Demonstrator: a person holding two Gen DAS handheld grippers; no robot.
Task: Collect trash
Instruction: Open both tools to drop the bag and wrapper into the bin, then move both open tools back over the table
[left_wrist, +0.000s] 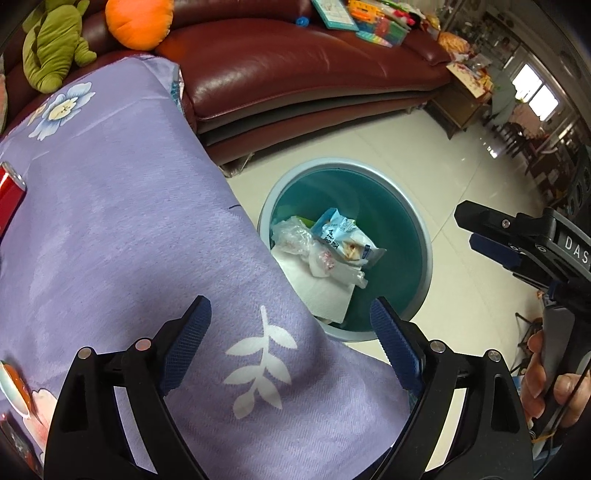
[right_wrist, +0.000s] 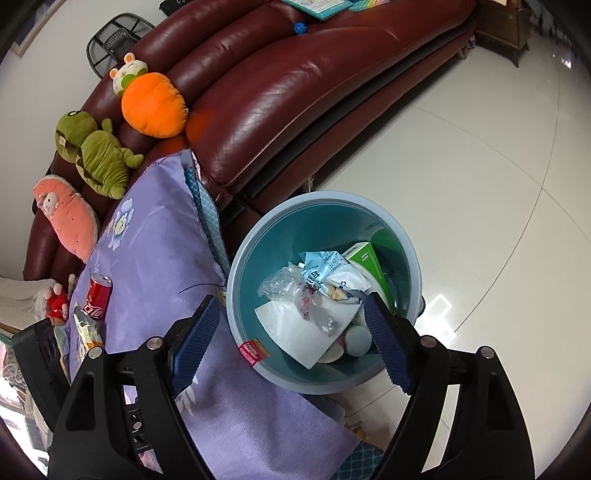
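Note:
A round blue-green bin (right_wrist: 317, 197) stands on the floor beside a purple cloth-covered table (right_wrist: 159, 251). Inside it lie a white tissue (right_wrist: 291, 332), clear plastic wrap (right_wrist: 280, 284), a blue-white wrapper (right_wrist: 317, 269), a green carton (right_wrist: 369, 262) and paper cups (right_wrist: 356, 339). My right gripper (right_wrist: 291, 299) hangs open above the bin with nothing between its fingers. My left gripper (left_wrist: 290, 301) is open and empty over the table's corner, next to the bin (left_wrist: 347, 166). A red soda can (right_wrist: 98, 297) and a snack packet (right_wrist: 86, 326) rest on the cloth.
A dark red leather sofa (right_wrist: 295, 92) runs behind the table and bin, carrying a green plush (right_wrist: 96, 155), an orange cushion (right_wrist: 153, 105) and a pink plush (right_wrist: 70, 218). Pale tiled floor (right_wrist: 480, 184) spreads to the right. A hand (left_wrist: 546, 384) holds the right gripper (left_wrist: 487, 240).

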